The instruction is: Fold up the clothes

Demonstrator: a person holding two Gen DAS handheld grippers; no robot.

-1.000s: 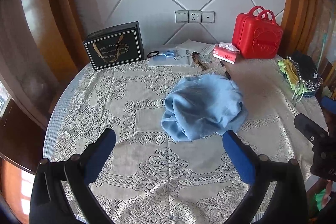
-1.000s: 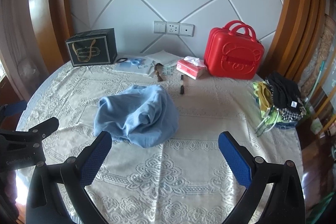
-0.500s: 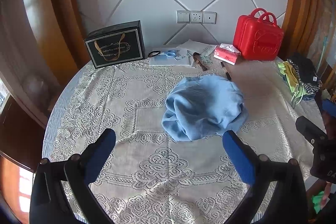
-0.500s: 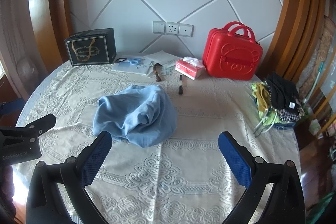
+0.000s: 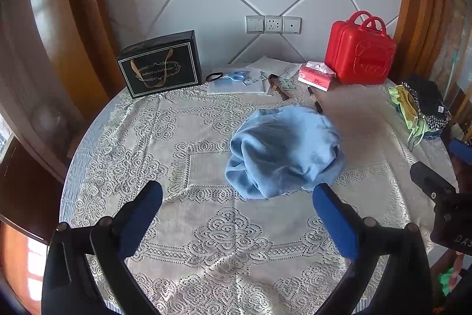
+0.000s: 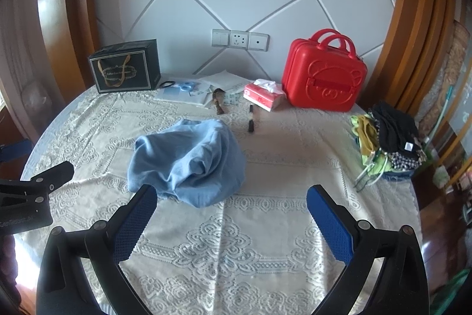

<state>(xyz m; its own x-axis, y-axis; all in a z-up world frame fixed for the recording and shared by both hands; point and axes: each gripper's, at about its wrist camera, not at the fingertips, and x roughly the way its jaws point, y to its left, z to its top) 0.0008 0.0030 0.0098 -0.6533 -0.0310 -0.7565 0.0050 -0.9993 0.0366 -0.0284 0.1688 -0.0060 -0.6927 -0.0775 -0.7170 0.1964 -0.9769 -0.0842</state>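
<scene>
At frame centre, a crumpled pale-blue cotton garment (image 5: pixel 284 151) awaits both tongs (image 5: pixel 237 197) (image 6: pixel 231 198), spread apart, empty; bunched layers risk a multi-layer pinch.

A light-blue garment (image 5: pixel 284 149) lies crumpled in a rounded heap (creased, unfolded) mid-table (image 5: pixel 206 226) on lace.
</scene>
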